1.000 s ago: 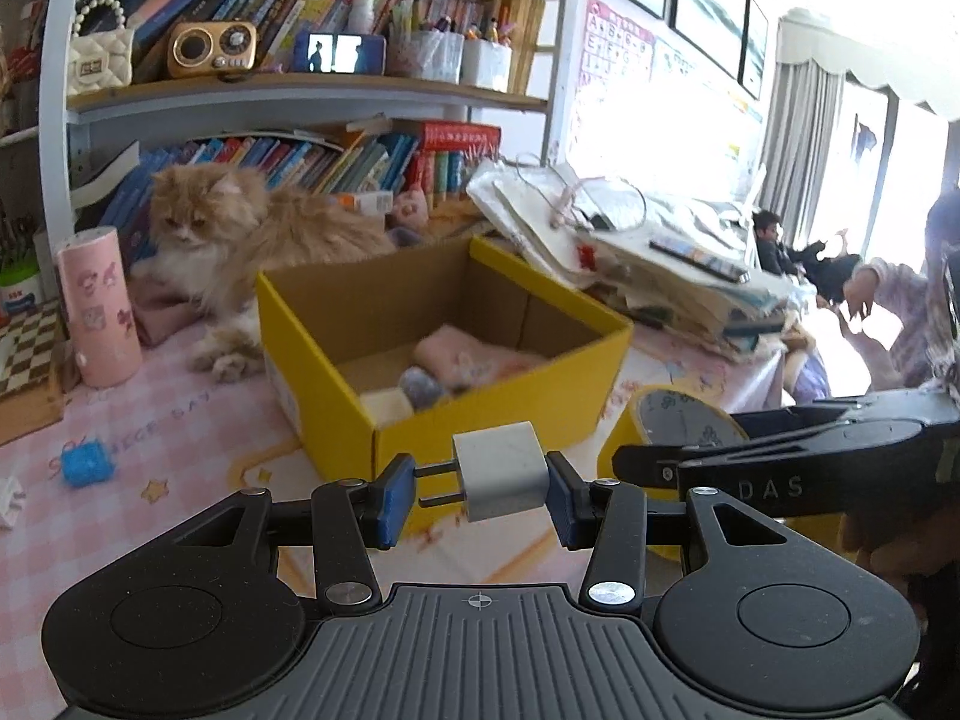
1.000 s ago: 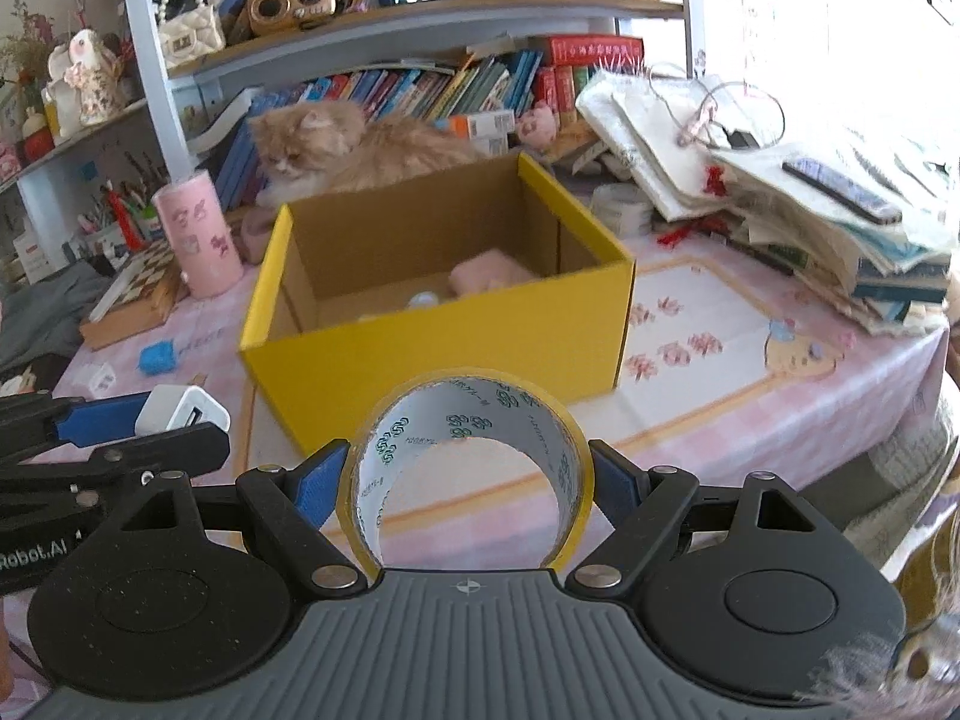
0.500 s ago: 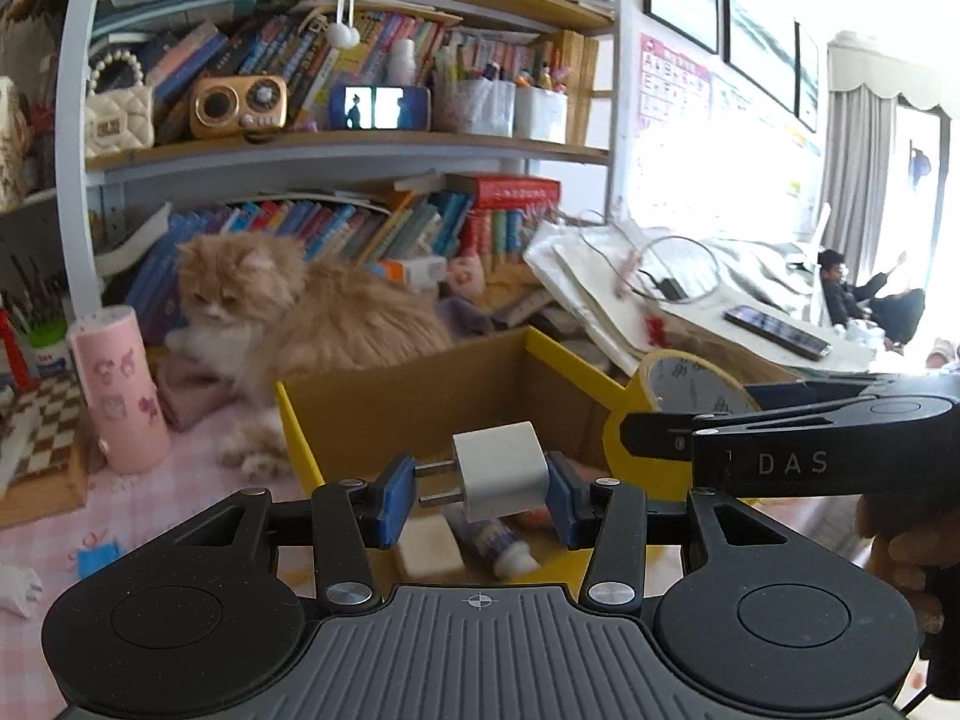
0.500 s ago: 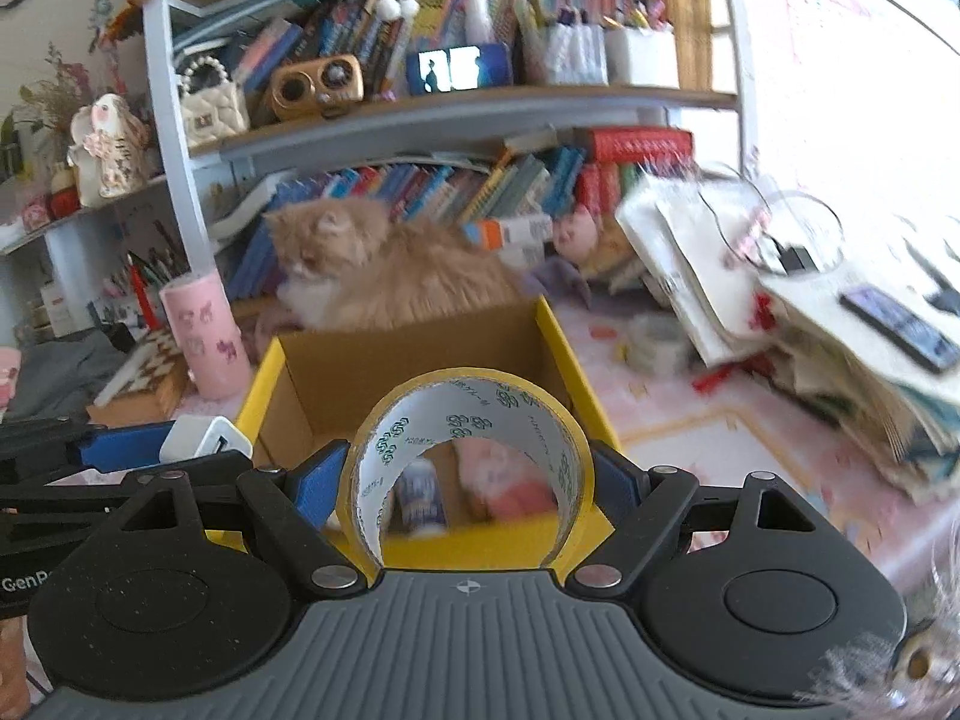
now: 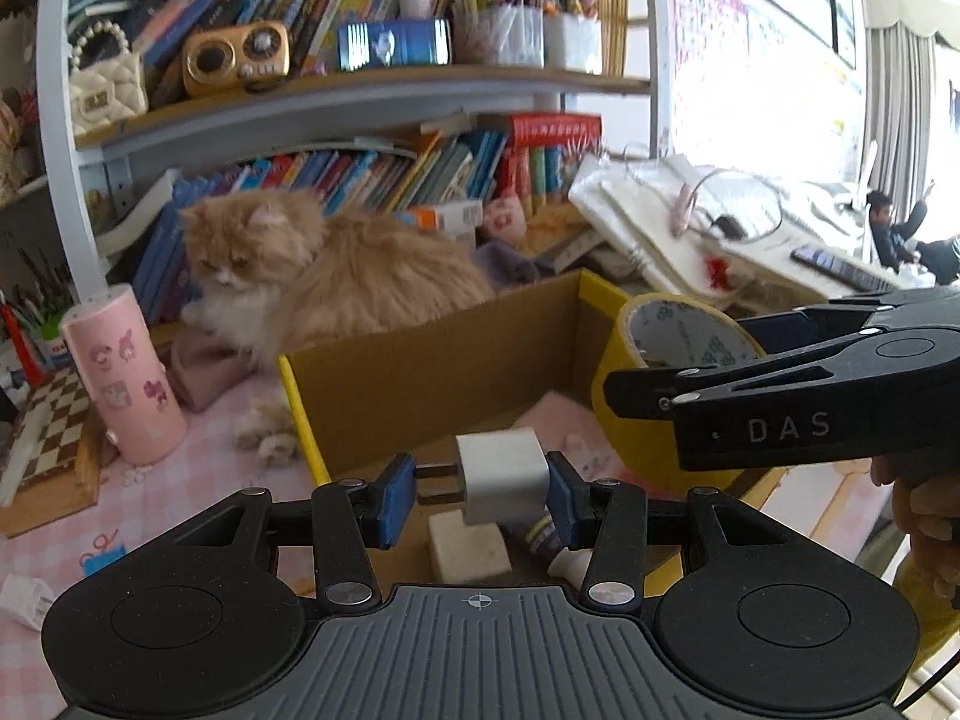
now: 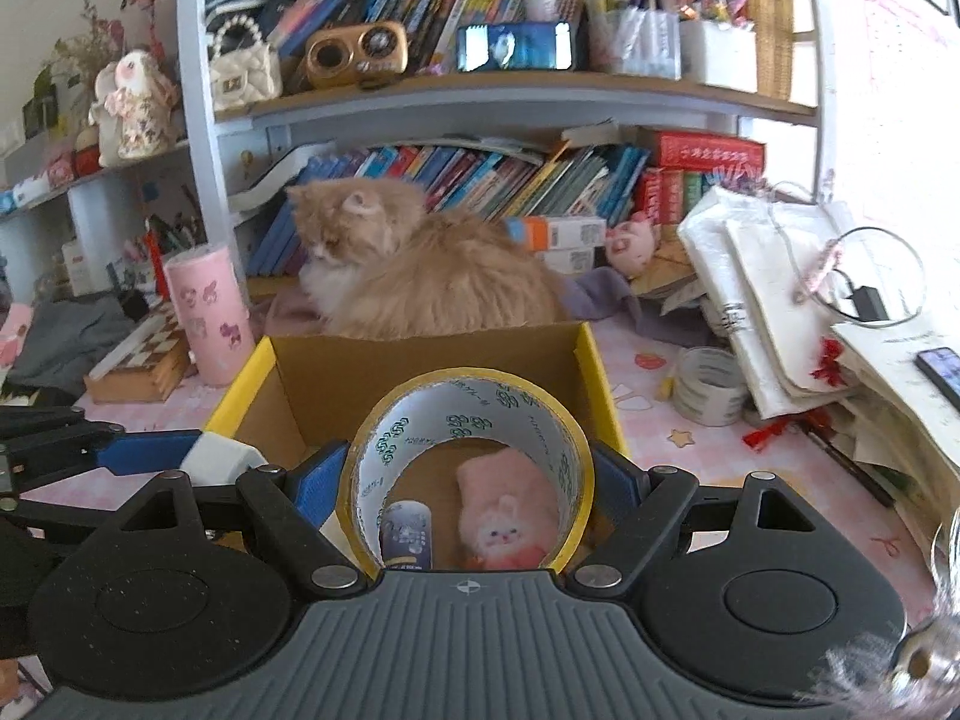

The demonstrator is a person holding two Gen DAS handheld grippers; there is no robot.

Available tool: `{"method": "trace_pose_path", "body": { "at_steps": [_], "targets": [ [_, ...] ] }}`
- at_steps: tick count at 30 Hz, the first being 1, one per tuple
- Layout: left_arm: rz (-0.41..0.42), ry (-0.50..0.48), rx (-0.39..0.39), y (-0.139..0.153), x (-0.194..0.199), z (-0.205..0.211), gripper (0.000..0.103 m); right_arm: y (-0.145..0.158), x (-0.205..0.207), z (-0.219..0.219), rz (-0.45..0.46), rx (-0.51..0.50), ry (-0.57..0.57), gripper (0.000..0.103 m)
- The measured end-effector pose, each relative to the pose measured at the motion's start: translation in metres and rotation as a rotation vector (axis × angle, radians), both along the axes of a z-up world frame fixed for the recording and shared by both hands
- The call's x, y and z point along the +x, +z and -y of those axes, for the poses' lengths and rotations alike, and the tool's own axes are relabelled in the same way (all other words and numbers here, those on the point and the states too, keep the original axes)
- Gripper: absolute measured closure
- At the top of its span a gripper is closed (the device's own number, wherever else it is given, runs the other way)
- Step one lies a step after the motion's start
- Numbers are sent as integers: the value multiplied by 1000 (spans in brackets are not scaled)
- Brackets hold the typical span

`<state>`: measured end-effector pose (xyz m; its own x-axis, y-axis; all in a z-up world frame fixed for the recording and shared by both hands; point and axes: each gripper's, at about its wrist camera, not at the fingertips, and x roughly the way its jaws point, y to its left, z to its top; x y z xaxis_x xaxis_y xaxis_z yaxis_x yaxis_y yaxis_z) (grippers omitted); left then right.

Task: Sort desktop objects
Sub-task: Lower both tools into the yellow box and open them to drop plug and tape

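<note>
The left hand-held gripper (image 5: 480,492) grips a white charger plug (image 5: 503,471) between its blue pads, held over the open yellow box (image 5: 432,360). Beside it, the right hand-held gripper (image 6: 471,480) is clamped on a roll of yellow tape (image 6: 471,402), also above the box. Inside lie a pink plush toy (image 6: 504,510), a small tube (image 6: 408,534) and a pale block (image 5: 468,546). Behind the box a fluffy orange cat (image 6: 420,264) sits on the table (image 6: 810,480), with bookshelves (image 6: 510,96) beyond.
</note>
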<state>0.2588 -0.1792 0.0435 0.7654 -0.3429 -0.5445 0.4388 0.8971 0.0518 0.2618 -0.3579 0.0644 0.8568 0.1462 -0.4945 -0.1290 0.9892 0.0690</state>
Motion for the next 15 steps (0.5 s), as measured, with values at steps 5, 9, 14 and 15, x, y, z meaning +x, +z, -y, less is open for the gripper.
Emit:
{"method": "trace_pose_path", "body": {
  "at_steps": [5, 9, 14, 15],
  "targets": [
    [-26, -5, 39, -8, 5, 8, 58, -16, 16, 0, -70, -19, 34, 22],
    [-52, -3, 52, -15, 6, 12, 58, -28, 23, 3, -120, -19, 45, 22],
    [-64, 4, 66, -21, 5, 14, 58, -39, 28, 5, -164, -2, 56, 22],
    [-64, 7, 69, -22, 5, 15, 58, -40, 28, 5, -160, -10, 60, 22]
  ]
}}
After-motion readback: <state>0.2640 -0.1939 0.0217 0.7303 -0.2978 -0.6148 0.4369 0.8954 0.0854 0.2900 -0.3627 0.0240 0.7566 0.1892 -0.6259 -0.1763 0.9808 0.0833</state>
